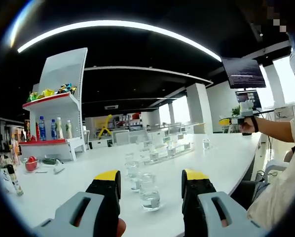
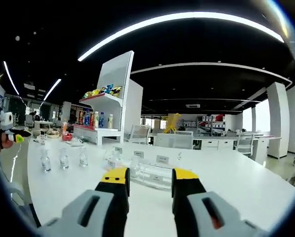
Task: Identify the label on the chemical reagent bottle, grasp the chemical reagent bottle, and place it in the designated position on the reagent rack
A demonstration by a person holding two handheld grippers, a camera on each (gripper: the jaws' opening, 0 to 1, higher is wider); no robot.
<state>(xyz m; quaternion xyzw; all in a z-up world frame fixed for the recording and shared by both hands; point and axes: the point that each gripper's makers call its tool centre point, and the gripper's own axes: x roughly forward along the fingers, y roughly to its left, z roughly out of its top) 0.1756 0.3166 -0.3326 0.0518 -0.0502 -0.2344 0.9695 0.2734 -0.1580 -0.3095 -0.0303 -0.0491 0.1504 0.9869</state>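
Observation:
Several small clear glass reagent bottles (image 1: pixel 150 192) stand on the white table (image 1: pixel 78 180), the nearest one seen in the gap between the jaws of my left gripper (image 1: pixel 151 177), which is open and holds nothing. Beyond them lies a clear acrylic reagent rack (image 1: pixel 167 150), with one more bottle (image 1: pixel 205 143) past it. In the right gripper view the rack (image 2: pixel 147 170) with small white labels sits just ahead of my open, empty right gripper (image 2: pixel 150 177). Three bottles (image 2: pixel 63 159) stand in a row to its left.
A white display shelf (image 1: pixel 63 106) with drink bottles and snacks stands at the table's far end, with a red object (image 1: pixel 31 163) and clutter near it. A person's hand holds the right gripper (image 1: pixel 243 116) over the table's right edge. Monitors (image 1: pixel 243 73) hang behind.

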